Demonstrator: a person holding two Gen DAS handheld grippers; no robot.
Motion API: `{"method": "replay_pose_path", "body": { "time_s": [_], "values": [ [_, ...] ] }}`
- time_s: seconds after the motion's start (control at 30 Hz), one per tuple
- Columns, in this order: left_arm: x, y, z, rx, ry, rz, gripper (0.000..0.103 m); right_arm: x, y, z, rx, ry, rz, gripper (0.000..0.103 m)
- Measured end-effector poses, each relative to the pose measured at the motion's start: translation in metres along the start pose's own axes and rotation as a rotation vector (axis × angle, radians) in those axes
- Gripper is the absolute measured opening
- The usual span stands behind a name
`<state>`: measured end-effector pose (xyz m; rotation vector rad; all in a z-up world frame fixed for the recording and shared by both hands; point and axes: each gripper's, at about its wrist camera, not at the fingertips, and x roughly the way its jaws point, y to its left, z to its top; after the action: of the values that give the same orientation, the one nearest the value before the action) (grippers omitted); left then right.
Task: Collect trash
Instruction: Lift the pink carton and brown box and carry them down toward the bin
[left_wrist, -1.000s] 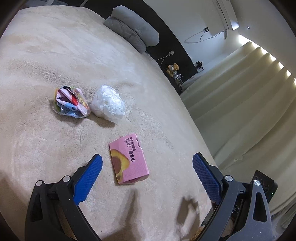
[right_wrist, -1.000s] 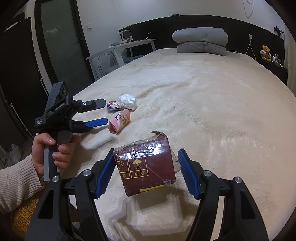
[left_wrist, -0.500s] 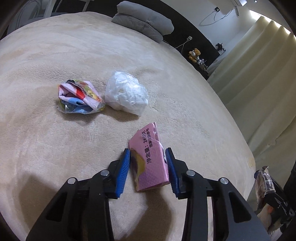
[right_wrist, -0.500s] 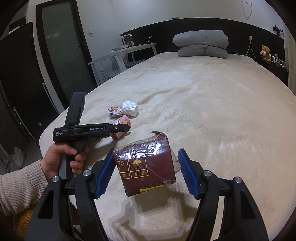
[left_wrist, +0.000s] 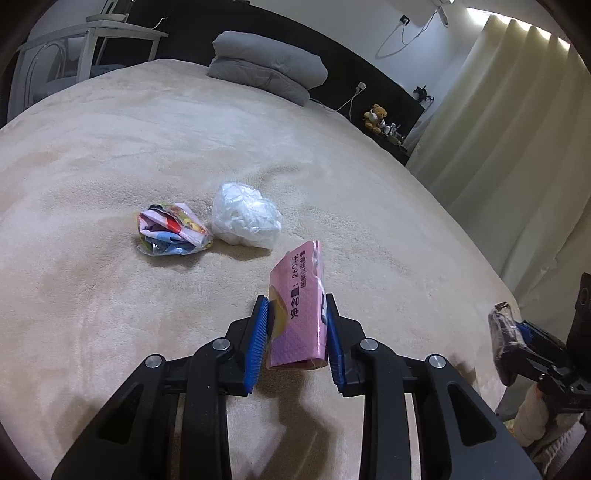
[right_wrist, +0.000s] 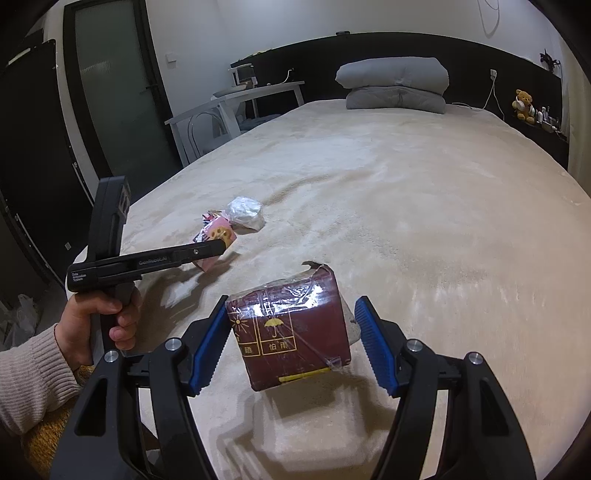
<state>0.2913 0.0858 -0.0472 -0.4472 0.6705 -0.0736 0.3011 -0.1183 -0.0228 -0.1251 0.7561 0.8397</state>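
Observation:
A pink snack packet (left_wrist: 299, 325) is pinched between the blue pads of my left gripper (left_wrist: 295, 306), which is shut on it just above the beige bed (left_wrist: 110, 147). Beyond it lie a crumpled colourful wrapper (left_wrist: 171, 229) and a crumpled white plastic bag (left_wrist: 245, 219). In the right wrist view my right gripper (right_wrist: 291, 306) holds a maroon box (right_wrist: 291, 332) wrapped in clear film, lifted over the bed with its shadow below. That view also shows the left gripper (right_wrist: 218, 245) gripping the pink packet (right_wrist: 218, 232), held by a hand (right_wrist: 96, 321) in a knit sleeve.
A folded grey quilt (left_wrist: 269, 70) lies at the head of the bed. A white desk with a chair (left_wrist: 92, 37) stands off the far left side, and cream curtains (left_wrist: 517, 147) hang on the right. A teddy bear (left_wrist: 375, 116) sits on the dark headboard shelf.
My left jaws went from wide open to shut on the pink packet, and the gripper rolled level and moved forward a little. The right gripper and its maroon box stayed put.

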Motion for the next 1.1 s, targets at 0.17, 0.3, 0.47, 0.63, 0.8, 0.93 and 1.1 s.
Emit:
{"method": "replay_pose_path", "body": {
  "time_s": [0.17,0.3,0.47,0.63,0.8,0.93,1.1],
  "values": [
    [-0.023,-0.004,-0.011,0.0,-0.034,-0.021,0.029,0.003,0.008,-0.001,0.007,0.003,-0.008,0.067],
    [-0.046,-0.009,-0.024,0.006,-0.065,-0.057,0.029,0.0,0.018,-0.004,0.002,0.0,-0.019,0.067],
    [-0.073,-0.021,-0.036,0.045,-0.098,-0.082,0.029,-0.005,0.029,-0.011,0.022,-0.008,-0.029,0.067],
    [-0.096,-0.029,-0.054,0.035,-0.119,-0.086,0.029,-0.011,0.043,-0.024,0.044,-0.012,-0.031,0.067],
    [-0.119,-0.033,-0.072,0.033,-0.14,-0.099,0.029,-0.021,0.06,-0.041,0.072,-0.009,-0.019,0.067],
    [-0.135,-0.038,-0.089,0.042,-0.14,-0.091,0.029,-0.034,0.074,-0.053,0.071,-0.016,-0.012,0.067],
    [-0.155,-0.048,-0.112,0.06,-0.143,-0.088,0.029,-0.052,0.086,-0.068,0.087,-0.031,-0.019,0.067]
  ]
}}
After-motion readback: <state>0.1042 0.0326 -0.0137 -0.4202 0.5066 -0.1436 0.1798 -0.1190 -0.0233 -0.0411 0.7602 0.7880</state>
